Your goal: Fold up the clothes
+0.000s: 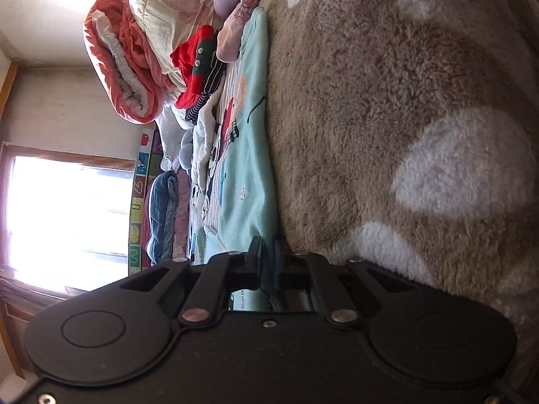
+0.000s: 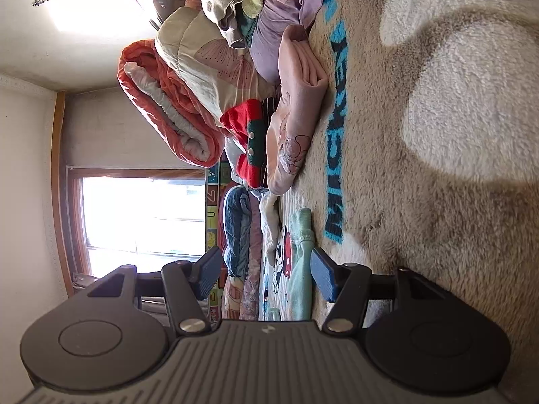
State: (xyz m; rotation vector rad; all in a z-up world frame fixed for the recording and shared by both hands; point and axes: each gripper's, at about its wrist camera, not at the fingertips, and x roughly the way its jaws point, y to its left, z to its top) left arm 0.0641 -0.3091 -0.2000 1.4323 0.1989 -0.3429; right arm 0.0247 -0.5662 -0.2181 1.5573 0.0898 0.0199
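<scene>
A light teal child's garment (image 1: 247, 155) with cartoon prints lies flat on the fluffy beige blanket (image 1: 387, 118). Both views are rolled sideways. My left gripper (image 1: 267, 252) is shut on the near edge of the teal garment, its fingers pressed together over the cloth. In the right wrist view the same teal garment (image 2: 299, 269) lies between my fingers, with its cuff pointing away. My right gripper (image 2: 266, 272) is open, its jaws wide apart on either side of the cloth and not closed on it.
A folded pink garment (image 2: 296, 114) lies beyond on the blanket (image 2: 438, 134), which bears blue lettering. Behind are a red and green garment (image 2: 251, 134), rolled orange and cream quilts (image 2: 175, 94), a purple cloth (image 2: 279, 27), more piled clothes and a bright window (image 2: 141, 215).
</scene>
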